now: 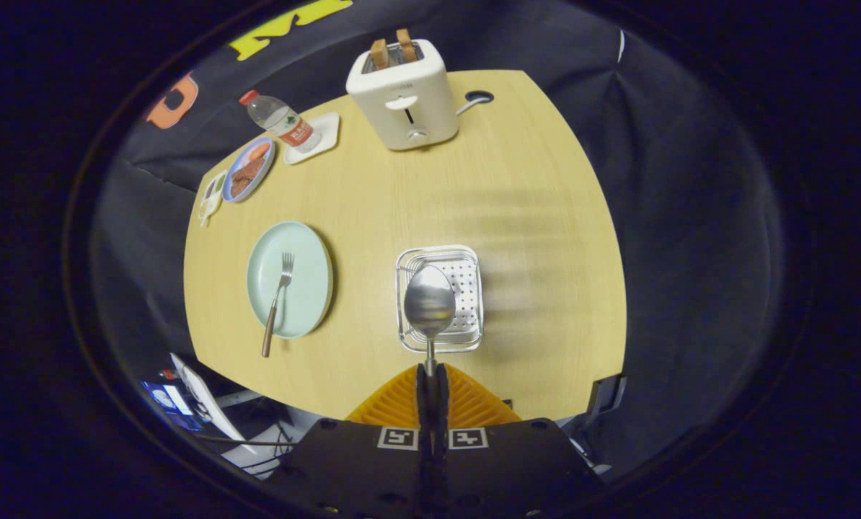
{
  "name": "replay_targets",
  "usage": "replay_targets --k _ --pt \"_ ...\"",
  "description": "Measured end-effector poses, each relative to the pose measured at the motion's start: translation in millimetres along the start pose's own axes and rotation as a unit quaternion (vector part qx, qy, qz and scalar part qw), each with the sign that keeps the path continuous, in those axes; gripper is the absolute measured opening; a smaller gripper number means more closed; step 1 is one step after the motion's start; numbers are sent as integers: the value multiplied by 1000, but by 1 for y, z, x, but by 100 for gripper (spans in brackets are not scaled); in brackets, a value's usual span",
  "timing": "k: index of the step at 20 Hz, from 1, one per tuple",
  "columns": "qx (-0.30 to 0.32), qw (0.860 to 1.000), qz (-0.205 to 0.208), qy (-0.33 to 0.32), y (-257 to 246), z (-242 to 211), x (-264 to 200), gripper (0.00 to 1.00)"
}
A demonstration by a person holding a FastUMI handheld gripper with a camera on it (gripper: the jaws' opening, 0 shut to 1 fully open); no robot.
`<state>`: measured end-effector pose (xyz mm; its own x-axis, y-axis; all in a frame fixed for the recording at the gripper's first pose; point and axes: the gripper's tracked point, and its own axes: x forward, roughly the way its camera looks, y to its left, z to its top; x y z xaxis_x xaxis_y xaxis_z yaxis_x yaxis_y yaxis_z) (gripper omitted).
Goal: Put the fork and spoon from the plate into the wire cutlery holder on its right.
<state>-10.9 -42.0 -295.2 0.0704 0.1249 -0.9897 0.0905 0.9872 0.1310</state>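
My gripper is shut on the handle of a metal spoon, whose bowl points ahead and hangs over the wire cutlery holder. The holder stands on the wooden table, right below and just beyond my fingers. To its left lies a pale green plate. On the plate rests a fork with a brown handle, tines pointing away, its handle end sticking out past the plate's near rim.
A white toaster with two bread slices stands at the table's far side. Far left are a water bottle on a white coaster, a blue plate with food and a small white item. The table's near edge lies under my fingers.
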Motion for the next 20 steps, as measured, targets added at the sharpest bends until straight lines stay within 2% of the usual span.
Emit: replay_targets --k 5,7,10,11,13,16,20 --pt "29 999 -14 25 -10 12 23 3" --pt "39 999 -8 25 -8 13 27 3" --pt "49 999 1 21 -4 16 27 11" --pt "49 999 1 17 -3 15 28 8" --pt "37 999 -1 -6 0 20 19 22" --pt "9 998 4 -62 11 30 -2 63" --pt "-10 989 26 -143 43 35 -40 85"
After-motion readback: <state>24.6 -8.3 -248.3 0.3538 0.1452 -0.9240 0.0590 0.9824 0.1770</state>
